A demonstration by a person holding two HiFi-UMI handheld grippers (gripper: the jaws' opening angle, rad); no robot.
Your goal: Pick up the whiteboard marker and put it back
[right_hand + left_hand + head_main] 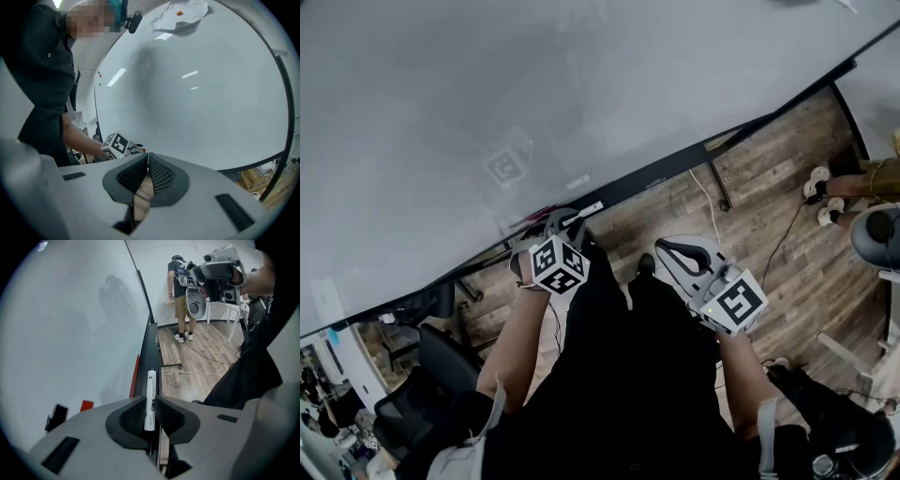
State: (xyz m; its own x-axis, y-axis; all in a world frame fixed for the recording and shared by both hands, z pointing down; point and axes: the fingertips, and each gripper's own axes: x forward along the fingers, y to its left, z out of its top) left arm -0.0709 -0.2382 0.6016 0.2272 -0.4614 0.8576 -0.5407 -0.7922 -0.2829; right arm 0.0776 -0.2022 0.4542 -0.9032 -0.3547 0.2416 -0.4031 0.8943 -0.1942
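Observation:
A white whiteboard marker [150,397] is pinched between the jaws of my left gripper [151,401]. It points along the black tray [153,341] at the whiteboard's lower edge. In the head view the left gripper [565,221] is at that tray [675,166], and the marker [589,209] sticks out towards the right. My right gripper [673,251] hangs apart over the wooden floor with nothing in it. In its own view its jaws [147,162] are shut tip to tip. Whether the marker touches the tray cannot be told.
The whiteboard [534,94] fills the upper left. A red strip [136,375] lies on the tray. A red tag [86,405] and a black one [56,416] stick to the board. A person [180,296] stands at the far end, a cable [201,357] crosses the floor and an office chair [422,375] stands at lower left.

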